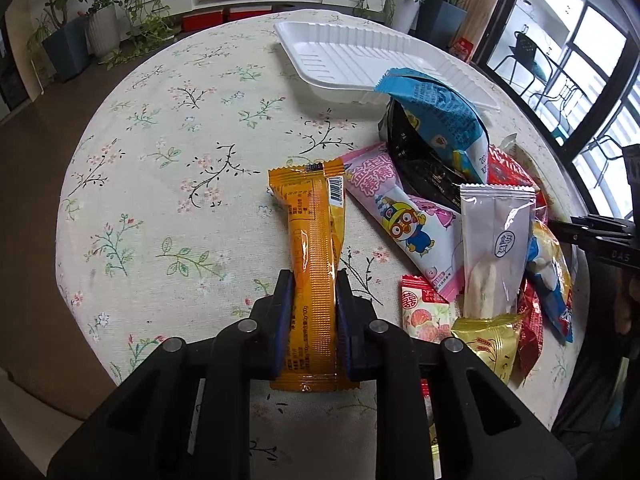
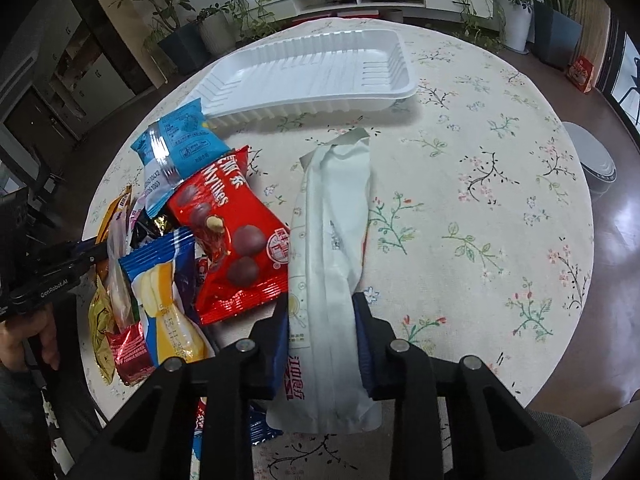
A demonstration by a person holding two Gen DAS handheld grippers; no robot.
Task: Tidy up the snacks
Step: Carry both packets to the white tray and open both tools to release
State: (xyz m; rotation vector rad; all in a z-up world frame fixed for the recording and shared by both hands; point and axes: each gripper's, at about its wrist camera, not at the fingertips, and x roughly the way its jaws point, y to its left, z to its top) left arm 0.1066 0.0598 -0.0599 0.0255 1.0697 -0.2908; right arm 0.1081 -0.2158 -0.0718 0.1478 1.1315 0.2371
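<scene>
A: Leftmost, near side of the shallow white ribbed plastic tray (image 1: 360,60): long orange foil-wrapped snack bar (image 1: 316,264), lying lengthwise toward that tray. Clamped narrow between the jaws of the left gripper (image 1: 314,292), pads pressing both long edges near the lower end.

B: Handling?

A: Light, probably stiff enough inside; glossy film, so likely slippery. Best held across the width where the bar fills the wrapper, not by the crimped seal.

B: Further right?

A: Loose heap of small packets (image 1: 480,220) between the two grippers, still short of the tray, one blue packet leaning on the tray's rim. Then, right of the heap and also on the near side of the tray, long white soft-film packet (image 2: 332,248), flat on the floral tablecloth (image 2: 480,160).

B: Held?

A: Right gripper (image 2: 322,312) drawn in around the packet's lower half, film bunched between the pads; looks like a grip. Thin, crinkly, floppy at the far end; likely to droop once lifted, so a hold nearer the middle would suit. Tray empty so far.
</scene>
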